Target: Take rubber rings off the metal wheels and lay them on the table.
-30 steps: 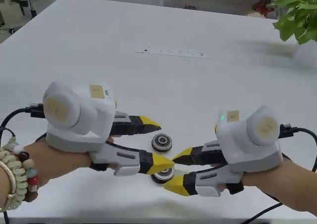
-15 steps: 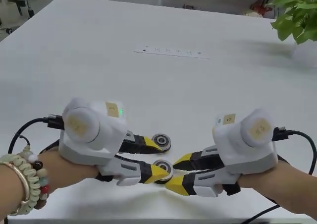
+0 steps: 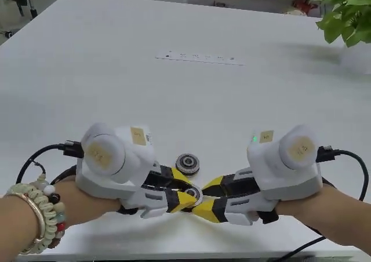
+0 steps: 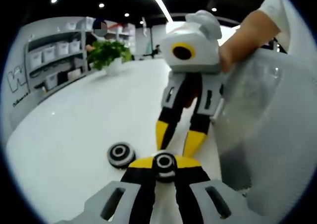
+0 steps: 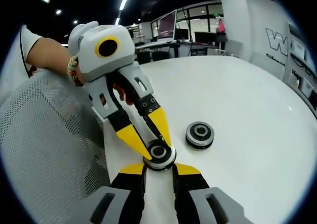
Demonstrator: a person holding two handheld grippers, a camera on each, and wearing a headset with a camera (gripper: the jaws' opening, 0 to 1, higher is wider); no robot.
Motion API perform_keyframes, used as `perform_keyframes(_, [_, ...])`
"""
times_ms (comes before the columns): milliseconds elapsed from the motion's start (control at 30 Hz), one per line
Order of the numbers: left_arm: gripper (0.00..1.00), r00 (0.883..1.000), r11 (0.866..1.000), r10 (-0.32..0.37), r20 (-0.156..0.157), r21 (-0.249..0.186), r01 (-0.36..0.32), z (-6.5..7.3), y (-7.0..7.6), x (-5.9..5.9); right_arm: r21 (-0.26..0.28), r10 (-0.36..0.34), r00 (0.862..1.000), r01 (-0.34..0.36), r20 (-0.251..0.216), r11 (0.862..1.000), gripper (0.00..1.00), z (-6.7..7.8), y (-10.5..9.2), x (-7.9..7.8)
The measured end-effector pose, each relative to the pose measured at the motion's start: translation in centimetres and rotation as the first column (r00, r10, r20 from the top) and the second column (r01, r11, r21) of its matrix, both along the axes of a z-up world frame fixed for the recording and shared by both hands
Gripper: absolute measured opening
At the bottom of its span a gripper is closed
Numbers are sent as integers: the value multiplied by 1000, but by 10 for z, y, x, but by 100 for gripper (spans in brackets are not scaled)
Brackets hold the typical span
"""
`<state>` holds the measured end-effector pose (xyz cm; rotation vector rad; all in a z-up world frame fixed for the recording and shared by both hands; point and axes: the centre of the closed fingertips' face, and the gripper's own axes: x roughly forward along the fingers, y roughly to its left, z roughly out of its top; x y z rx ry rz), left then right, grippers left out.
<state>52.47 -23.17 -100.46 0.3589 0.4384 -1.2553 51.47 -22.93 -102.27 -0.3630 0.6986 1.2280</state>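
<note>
A small round metal wheel (image 3: 192, 193), with a silver hub inside a dark rubber ring, sits between the two grippers. I cannot tell if it rests on the smooth white counter (image 3: 174, 99) or just above it. Its flat face looks upward, so the ring runs level around the rim.

The left gripper (image 3: 182, 188) reaches the wheel from the left. Its black, yellow-tipped fingers (image 4: 141, 163) are clamped on opposite sides of the rim.

The right gripper (image 3: 207, 198) meets the wheel head-on from the opposite side. Its own yellow-tipped fingers (image 4: 161, 131) stand a little apart, with their tips right at the rim. I cannot tell whether they pinch the rubber.

A second wheel (image 3: 187, 163) of the same make lies flat just beyond the held one, apart from both grippers.

The wheel looks hard, smooth and glossy, and the ring matte and probably stretchy. With the left holding the wheel fast, peeling likely falls to the right. It would need to catch the ring at its edge and draw it along the axle line.
</note>
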Motion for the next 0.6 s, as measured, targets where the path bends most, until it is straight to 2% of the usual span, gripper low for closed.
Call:
perform_keyframes(233, [15, 1000, 1000, 3, -1, -8, -3, 0, 0, 0, 1, 5, 1000, -5, -5, 1000, 16, 0, -1, 0])
perform_keyframes(367, [15, 1000, 1000, 4, -1, -10, -4, 0, 0, 0, 9, 21, 1000, -22, 10, 1000, 27, 1, 5, -3])
perform_keyframes(467, [15, 1000, 1000, 4, -1, -12, -4, 0, 0, -1, -7, 24, 999, -23, 25, 1000, 25, -2, 5, -1])
perform_keyframes(600, [15, 1000, 1000, 5, -2, -14, -5, 1, 0, -1, 9, 8, 1000, -9, 20, 1000, 22, 0, 3, 2])
